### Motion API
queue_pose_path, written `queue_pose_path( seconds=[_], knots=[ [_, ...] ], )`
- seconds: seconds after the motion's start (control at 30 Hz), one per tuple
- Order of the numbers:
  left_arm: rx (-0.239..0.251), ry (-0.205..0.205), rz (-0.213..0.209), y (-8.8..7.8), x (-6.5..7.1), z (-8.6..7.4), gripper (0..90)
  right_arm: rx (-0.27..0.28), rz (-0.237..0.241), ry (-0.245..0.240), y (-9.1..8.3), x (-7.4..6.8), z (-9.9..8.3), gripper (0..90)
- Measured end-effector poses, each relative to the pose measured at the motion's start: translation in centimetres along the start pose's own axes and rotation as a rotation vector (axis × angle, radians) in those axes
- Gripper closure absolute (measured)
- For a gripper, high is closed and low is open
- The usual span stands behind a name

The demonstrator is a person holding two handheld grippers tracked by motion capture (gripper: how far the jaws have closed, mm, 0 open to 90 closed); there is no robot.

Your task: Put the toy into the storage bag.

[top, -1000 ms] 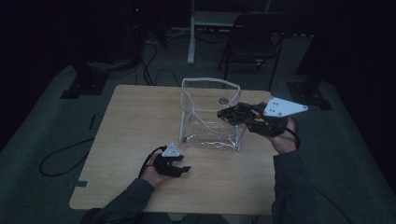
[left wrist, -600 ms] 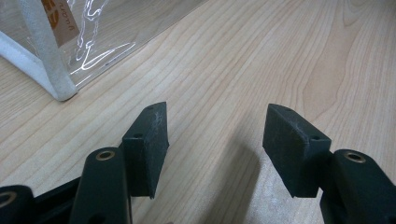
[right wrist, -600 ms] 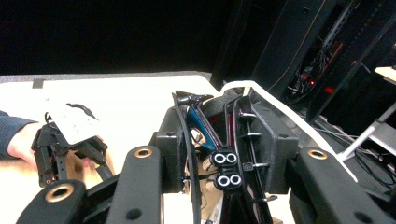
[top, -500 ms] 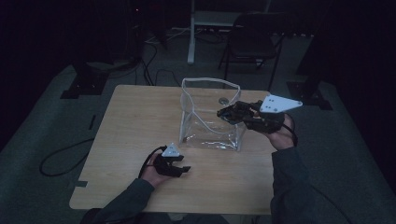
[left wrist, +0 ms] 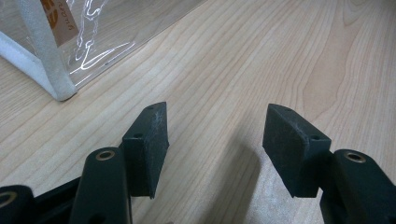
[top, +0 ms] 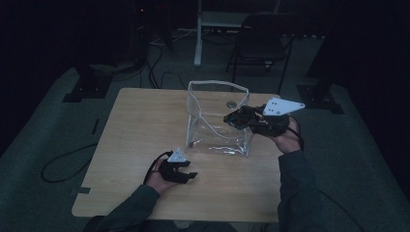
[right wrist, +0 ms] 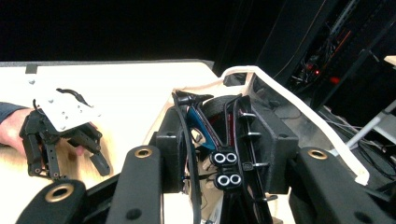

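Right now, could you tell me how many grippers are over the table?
2: the left gripper rests near the table's front edge, and the right gripper is at the clear bag's right rim.

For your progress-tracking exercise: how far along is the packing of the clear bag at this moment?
Done: the clear bag stands open on the table. In hand: the right gripper is shut on a dark bundle of items, held at the bag's rim. Left: lowering it inside and letting go. The left gripper rests open on the table, holding nothing.
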State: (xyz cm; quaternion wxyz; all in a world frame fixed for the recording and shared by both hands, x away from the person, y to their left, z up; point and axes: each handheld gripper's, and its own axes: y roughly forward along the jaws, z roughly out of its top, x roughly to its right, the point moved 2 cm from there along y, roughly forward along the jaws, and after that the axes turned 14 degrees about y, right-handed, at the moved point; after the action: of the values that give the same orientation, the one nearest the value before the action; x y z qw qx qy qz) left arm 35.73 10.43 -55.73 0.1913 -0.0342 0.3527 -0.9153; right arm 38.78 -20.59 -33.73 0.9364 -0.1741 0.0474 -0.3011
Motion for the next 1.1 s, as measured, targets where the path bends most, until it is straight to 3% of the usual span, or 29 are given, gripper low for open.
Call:
queue_pose_path(
  seconds=[1.1],
  knots=[
    [0.000,0.000,0.002,0.0,0.0,0.0,40.9,-0.069,0.040,0.015,2.2,-0.3,-2.2,59.4]
  ],
)
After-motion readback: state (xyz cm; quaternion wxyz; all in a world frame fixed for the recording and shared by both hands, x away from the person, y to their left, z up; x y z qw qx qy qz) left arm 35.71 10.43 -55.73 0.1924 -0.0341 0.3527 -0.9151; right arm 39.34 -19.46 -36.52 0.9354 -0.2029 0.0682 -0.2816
